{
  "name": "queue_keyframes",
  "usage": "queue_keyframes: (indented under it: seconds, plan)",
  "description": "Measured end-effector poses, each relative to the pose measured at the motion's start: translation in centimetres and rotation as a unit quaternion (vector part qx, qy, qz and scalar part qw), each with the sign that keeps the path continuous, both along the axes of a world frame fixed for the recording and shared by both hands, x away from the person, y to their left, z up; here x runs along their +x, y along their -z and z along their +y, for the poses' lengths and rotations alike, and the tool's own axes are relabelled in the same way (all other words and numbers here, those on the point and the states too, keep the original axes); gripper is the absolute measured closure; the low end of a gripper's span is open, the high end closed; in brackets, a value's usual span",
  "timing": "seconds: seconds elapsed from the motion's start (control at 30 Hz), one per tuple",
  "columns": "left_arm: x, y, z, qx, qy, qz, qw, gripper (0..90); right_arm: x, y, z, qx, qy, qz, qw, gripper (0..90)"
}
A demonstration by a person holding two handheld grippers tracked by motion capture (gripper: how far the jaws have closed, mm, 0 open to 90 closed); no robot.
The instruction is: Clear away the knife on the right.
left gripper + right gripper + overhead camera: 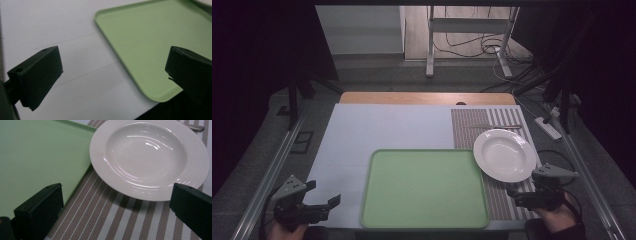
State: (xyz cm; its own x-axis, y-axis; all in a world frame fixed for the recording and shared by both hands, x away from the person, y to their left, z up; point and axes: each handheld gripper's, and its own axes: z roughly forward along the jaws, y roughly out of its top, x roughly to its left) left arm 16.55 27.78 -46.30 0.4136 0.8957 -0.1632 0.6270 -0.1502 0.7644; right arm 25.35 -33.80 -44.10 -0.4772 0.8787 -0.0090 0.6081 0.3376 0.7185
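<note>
Two grippers agape: right gripper [115, 210] near plate [150, 157]; left gripper [112, 75] beside tray [155, 45].

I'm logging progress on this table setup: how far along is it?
Barely begun. Done: nothing; the green tray is bare. In hand: the right gripper, open, faces the white plate on the striped mat. Left: grasping it. The left gripper hangs open.

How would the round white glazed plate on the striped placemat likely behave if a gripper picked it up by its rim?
The round white glazed plate looks rigid and probably breakable if dropped. Its glossy rim may slip between hard jaws. Gripped at one edge, it would likely tilt downward.
</note>
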Motion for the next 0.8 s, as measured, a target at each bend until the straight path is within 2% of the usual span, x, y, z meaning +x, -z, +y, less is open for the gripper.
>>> queue_keyframes:
  seconds: [0.27,0.73,0.8]
  plan:
    - [0.12,0.09,0.08,-0.006,0.0,0.006,1.0,1.2,0.06,0.07,0.11,-0.003,-0.005,0.005,1.0,0.0]
    - [0.33,0.19,-0.04,0.0,0.003,0.017,0.9999,3.2,0.24,0.18,0.36,-0.011,-0.015,0.016,0.9997,0.0]
    - [0.34,0.2,0.0,-0.001,0.003,0.017,0.9998,3.3,0.34,0.21,0.39,-0.014,-0.01,0.02,0.9997,0.0]
